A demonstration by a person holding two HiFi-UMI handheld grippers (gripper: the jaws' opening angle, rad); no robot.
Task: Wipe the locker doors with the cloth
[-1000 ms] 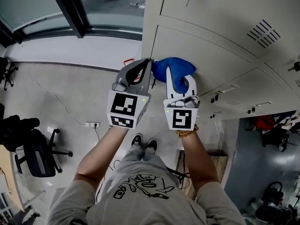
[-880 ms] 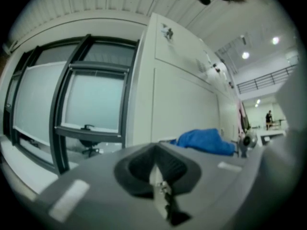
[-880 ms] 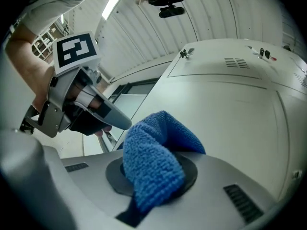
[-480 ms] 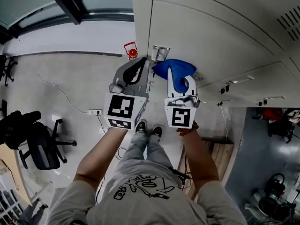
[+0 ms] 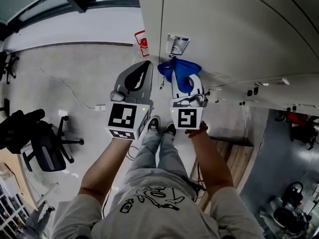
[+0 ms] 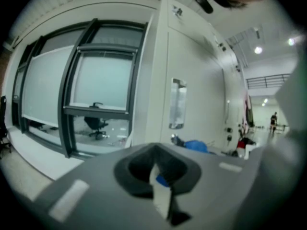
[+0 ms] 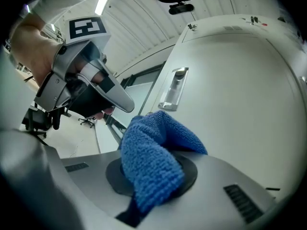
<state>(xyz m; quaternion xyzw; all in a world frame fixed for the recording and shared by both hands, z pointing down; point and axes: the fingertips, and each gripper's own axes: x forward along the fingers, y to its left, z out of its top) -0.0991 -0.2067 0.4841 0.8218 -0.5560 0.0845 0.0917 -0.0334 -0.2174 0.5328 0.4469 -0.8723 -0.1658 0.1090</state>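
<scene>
My right gripper (image 5: 182,81) is shut on a bunched blue cloth (image 5: 179,68), which is held up against the pale locker door (image 5: 239,34) just below its metal handle (image 5: 177,45). In the right gripper view the cloth (image 7: 153,152) bulges out of the jaws of my right gripper (image 7: 153,183), with the handle (image 7: 173,87) beyond it. My left gripper (image 5: 145,67) hovers beside it on the left, shut and holding nothing, near the locker's edge. The left gripper view looks past my left gripper (image 6: 158,178) to the handle (image 6: 177,103) and the cloth (image 6: 196,145).
A red object (image 5: 143,41) hangs by the locker's corner. On the floor are a black office chair (image 5: 42,151), a power strip (image 5: 99,107) with a cable, and a wooden pallet (image 5: 234,158). Dark-framed windows (image 6: 76,95) stand left of the lockers.
Both grippers and the cloth have shifted along the locker face to just below the door handle at its left edge. The view has swung with them.
</scene>
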